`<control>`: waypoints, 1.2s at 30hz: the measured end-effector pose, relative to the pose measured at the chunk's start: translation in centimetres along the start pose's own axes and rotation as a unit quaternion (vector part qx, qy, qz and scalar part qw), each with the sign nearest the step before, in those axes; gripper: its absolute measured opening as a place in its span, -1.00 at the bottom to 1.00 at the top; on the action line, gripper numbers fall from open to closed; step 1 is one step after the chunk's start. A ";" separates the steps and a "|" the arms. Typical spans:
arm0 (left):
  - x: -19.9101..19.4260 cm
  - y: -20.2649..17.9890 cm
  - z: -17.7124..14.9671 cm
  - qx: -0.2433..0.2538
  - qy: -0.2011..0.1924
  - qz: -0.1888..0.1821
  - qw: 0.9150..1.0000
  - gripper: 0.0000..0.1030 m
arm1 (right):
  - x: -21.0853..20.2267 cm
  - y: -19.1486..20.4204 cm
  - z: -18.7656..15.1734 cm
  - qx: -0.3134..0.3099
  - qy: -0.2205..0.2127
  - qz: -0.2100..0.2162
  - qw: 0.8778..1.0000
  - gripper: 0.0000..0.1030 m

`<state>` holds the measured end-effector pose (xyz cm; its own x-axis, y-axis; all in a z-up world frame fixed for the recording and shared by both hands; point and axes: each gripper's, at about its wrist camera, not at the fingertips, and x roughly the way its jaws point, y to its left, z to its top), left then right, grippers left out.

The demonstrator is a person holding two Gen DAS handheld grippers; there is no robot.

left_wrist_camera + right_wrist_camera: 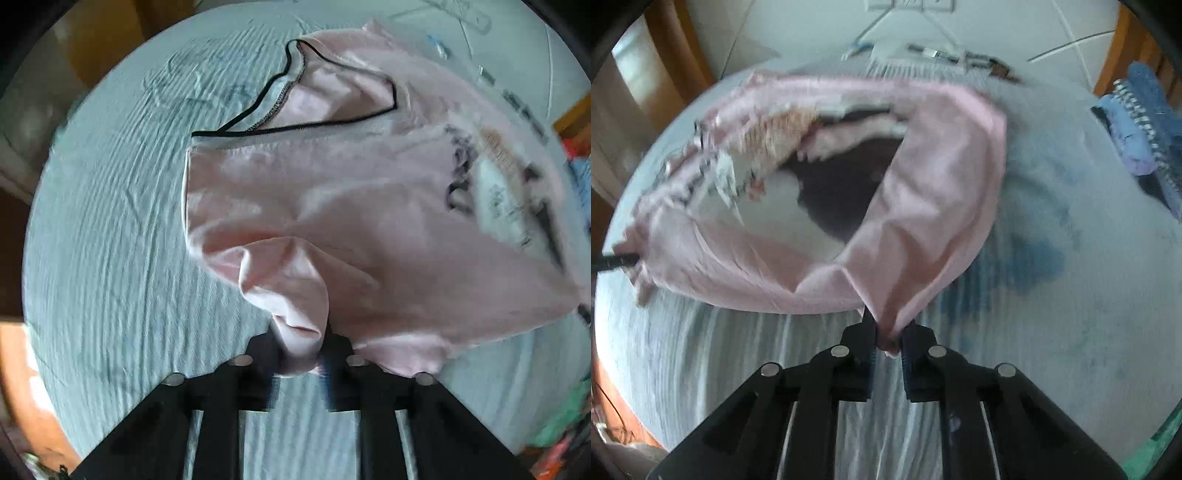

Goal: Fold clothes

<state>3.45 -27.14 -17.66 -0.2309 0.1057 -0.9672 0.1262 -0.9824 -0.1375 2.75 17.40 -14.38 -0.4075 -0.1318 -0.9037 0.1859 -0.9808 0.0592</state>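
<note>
While the pink shirt [332, 206] hangs bunched above the pale bedsheet [110, 258], no neat fold shows, so the folding looks barely begun. The left gripper [299, 350] is clamped on a wad of its cloth, and the right gripper [888, 341] pinches another edge. Blue clothes [1137, 122] lie far right.

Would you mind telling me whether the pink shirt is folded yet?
Not folded. The pink shirt hangs bunched between the left tool and the right tool, its hem gaping open above the bed.
</note>
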 end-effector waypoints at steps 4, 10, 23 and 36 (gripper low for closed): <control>-3.1 1.3 -0.7 -0.006 -0.018 -0.011 1.000 -0.71 | -4.9 -0.6 -0.4 -0.005 -0.018 -0.010 1.000 -0.82; -1.9 1.1 -2.7 0.026 0.028 -0.005 0.999 -0.69 | -5.7 -2.7 -3.2 0.023 0.018 -0.017 0.999 -0.82; -1.7 1.9 -1.1 0.043 -0.029 0.001 0.999 0.37 | -2.1 -3.1 -4.9 0.073 0.015 0.002 0.997 0.15; 2.0 -0.3 -0.9 0.076 -0.018 0.010 0.997 0.37 | 0.7 -1.4 -4.4 0.046 0.020 -0.013 0.999 0.15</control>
<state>3.87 -26.51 -19.76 -0.2648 0.0833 -0.9607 -0.0151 -0.9965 -0.0823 6.14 19.30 -16.94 -0.3739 -0.1029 -0.9217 0.0924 -0.9930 0.0734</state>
